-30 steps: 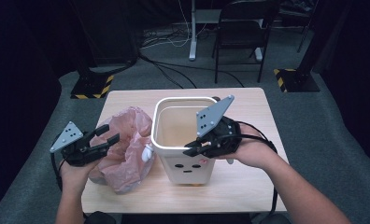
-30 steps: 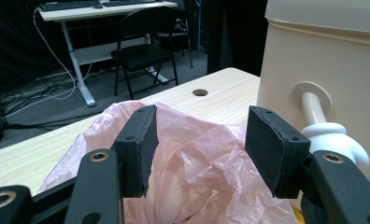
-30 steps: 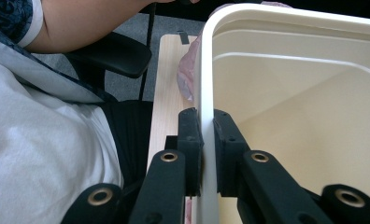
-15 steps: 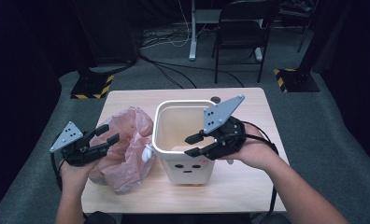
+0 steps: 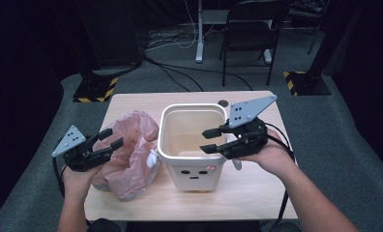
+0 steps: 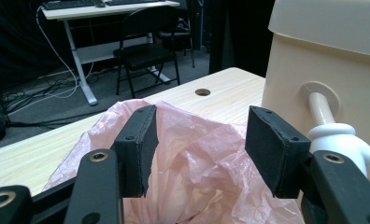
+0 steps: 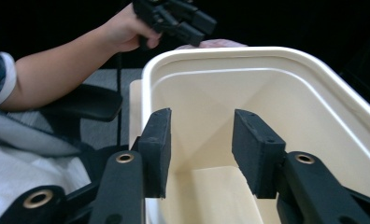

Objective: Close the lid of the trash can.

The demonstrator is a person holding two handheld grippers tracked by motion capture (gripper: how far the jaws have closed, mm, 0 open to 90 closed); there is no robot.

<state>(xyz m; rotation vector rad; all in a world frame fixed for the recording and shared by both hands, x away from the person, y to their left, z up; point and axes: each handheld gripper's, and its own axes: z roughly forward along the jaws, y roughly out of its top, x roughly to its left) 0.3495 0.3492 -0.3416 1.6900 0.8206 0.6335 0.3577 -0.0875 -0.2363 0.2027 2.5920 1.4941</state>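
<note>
Nearest, the person's forearms come in from the near edge of the wooden table (image 5: 257,193). Left gripper (image 5: 111,139) hovers at the near-left, over the crumpled pink plastic bag (image 5: 131,154), jaws wide apart w/ nothing clamped; in the left gripper view the bag (image 6: 192,158) lies just below and between the pads, not pressed by them. Mid-table stands the cream bin (image 5: 192,145), upright, a little face on its near wall, white side handle (image 6: 337,135) just beside the bag. Right gripper (image 5: 210,141) sits at the bin's right rim, tips over the opening; its jaws have just been opening, now apart, w/ only the bin's hollow inside (image 7: 286,116) between them. Far side: a black chair (image 5: 250,34) on the grey floor beyond the table.
</note>
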